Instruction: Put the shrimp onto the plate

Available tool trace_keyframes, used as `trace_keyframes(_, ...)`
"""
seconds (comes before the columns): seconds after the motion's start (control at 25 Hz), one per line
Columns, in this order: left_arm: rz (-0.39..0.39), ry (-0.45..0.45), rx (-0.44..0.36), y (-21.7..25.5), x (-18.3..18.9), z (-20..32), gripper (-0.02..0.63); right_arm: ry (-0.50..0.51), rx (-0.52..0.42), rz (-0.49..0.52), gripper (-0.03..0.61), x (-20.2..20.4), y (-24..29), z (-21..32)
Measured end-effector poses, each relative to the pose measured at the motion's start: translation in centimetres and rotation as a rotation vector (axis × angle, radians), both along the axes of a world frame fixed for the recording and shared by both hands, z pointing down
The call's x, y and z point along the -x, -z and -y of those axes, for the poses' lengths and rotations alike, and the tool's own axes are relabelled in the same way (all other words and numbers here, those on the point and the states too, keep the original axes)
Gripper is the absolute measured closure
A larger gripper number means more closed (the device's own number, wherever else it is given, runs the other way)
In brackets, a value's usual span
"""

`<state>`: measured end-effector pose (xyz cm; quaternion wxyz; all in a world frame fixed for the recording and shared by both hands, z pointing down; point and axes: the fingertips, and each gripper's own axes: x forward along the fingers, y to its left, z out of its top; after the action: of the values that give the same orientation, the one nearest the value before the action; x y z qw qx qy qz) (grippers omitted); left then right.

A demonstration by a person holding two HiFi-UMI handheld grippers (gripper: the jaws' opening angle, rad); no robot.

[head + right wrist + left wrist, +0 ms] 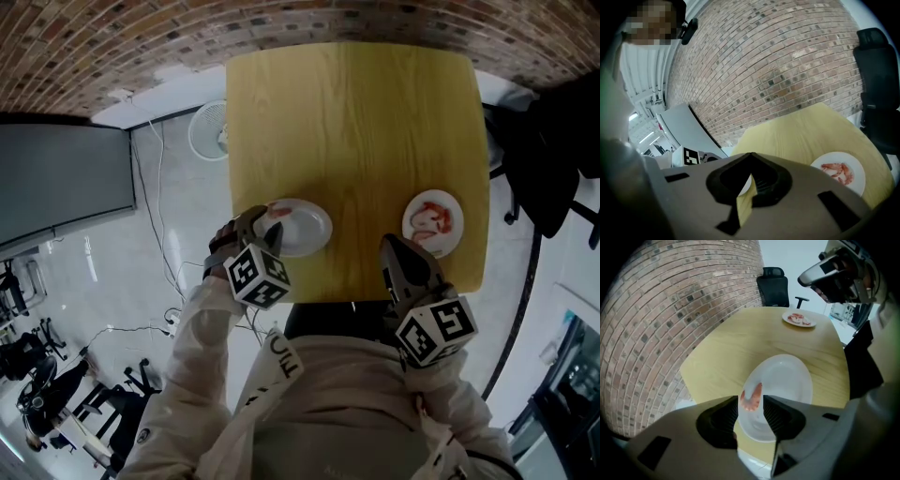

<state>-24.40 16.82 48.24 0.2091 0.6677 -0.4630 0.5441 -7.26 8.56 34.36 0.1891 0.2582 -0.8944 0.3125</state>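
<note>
Left gripper (751, 399) — jaws apart, a shrimp (752, 394) between them on a white plate (792, 376); right gripper (748, 155) — jaws together, empty, near a second plate (834, 158).

the bench (356, 141) shows pale wood grain with a smooth, satin face. the plate (311, 234) is glossy white, like glazed ceramic. the shrimp (752, 393) looks wet and shiny. the wall (141, 37) is rough brick. the left gripper (751, 399) is matt grey plastic.
</note>
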Motion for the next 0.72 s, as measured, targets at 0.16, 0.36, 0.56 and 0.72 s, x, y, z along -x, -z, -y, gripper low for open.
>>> trace_keyframes(0.16, -0.002, -0.041, 0.024, -0.6, 0.1, 0.1, 0.457, -0.010, 0.005, -0.008, 0.554, 0.4, -0.3, 0.4)
trace_keyframes(0.36, -0.006, -0.061, 0.043, -1.0, 0.1, 0.5, 0.445, -0.018, 0.008, -0.012, 0.554, 0.7, -0.5, 0.7)
trace_keyframes(0.56, -0.010, -0.059, 0.063, -1.3, 0.4, 0.7, 0.445, -0.025, 0.013, -0.020, 0.554, 0.8, -0.6, 1.1)
trace_keyframes(0.72, -0.016, -0.057, 0.062, -1.8, 0.4, 1.0, 0.445, -0.031, 0.014, -0.023, 0.555, 0.8, -0.8, 1.4)
